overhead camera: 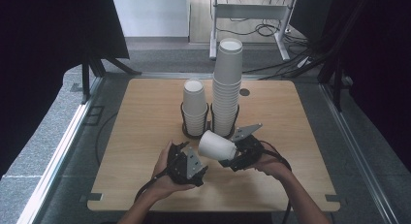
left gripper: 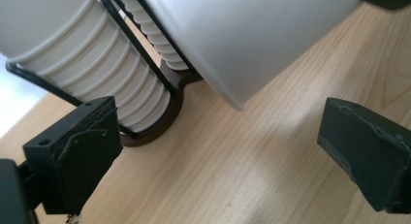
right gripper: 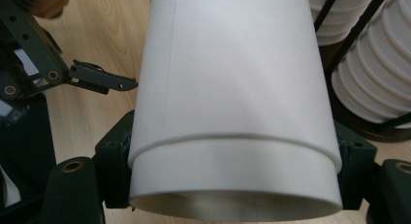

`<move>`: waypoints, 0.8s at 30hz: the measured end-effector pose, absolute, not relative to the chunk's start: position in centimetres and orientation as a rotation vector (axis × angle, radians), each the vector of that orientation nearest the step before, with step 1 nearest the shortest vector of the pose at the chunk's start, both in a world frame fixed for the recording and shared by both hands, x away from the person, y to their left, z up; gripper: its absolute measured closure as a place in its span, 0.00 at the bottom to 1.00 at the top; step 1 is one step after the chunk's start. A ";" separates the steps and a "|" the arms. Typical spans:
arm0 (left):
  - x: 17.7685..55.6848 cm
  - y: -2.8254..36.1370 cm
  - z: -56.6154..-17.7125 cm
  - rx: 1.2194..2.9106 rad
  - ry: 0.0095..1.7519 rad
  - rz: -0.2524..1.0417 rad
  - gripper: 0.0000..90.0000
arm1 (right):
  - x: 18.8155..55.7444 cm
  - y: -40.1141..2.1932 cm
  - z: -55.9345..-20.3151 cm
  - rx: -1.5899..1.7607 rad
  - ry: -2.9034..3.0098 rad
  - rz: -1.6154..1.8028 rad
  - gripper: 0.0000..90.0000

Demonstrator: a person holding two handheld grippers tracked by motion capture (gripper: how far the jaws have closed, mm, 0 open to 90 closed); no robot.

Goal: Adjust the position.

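**Inspector:** State of the right gripper (overhead camera: 231, 155)?

**Onlooker:** Clamped on paper cups (overhead camera: 216, 145) — in the right gripper view (right gripper: 236, 156) I see two nested, an outer cup with a second one protruding from its mouth. They lie on their side at the centre of the high view, base pointing left, held just in front of the wire holder (overhead camera: 209, 132).

**Inspector:** And the left gripper (overhead camera: 190, 162)?

**Onlooker:** Jaws apart, nothing between them. In its own view (left gripper: 213, 146) the held cups' base (left gripper: 252, 44) hangs in the upper middle of the frame, above and beyond the pads, not touched.

**Inspector:** Risks, as you judge them?

**Onlooker:** Three. First, crushing — the right gripper squeezes thin paper walls near the mouth, and any more pressure could buckle both cups and lock them together. Second, if the left gripper closes on the base to pull one free, a poor bite could slip off the smooth taper, or drag both cups out of the right gripper onto the counter (overhead camera: 145, 136). Third, the surroundings: the tall stack (overhead camera: 227, 88) at upper centre stands close behind, the short stack (overhead camera: 195, 107) beside it. A jerk when the cups separate could swing a gripper into the tall stack and topple it.

**Inspector:** Most likely fault?

**Onlooker:** The slip at the base, I would say.
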State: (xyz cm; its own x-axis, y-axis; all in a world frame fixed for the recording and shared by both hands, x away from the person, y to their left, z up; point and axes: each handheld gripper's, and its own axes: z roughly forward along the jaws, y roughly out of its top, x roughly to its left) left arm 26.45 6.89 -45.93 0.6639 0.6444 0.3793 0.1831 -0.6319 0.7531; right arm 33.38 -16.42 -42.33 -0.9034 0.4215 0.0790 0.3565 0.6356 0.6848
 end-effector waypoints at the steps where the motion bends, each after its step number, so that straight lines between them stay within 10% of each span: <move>1: 26.5 7.0 -45.9 2.170 0.647 0.836 0.03 | 33.2 -16.4 -42.5 0.662 2.749 1.151 0.27; 24: 27.8 9.4 -46.0 1.974 0.904 0.569 0.11 | 31.6 -17.1 -45.0 0.847 2.475 1.454 0.27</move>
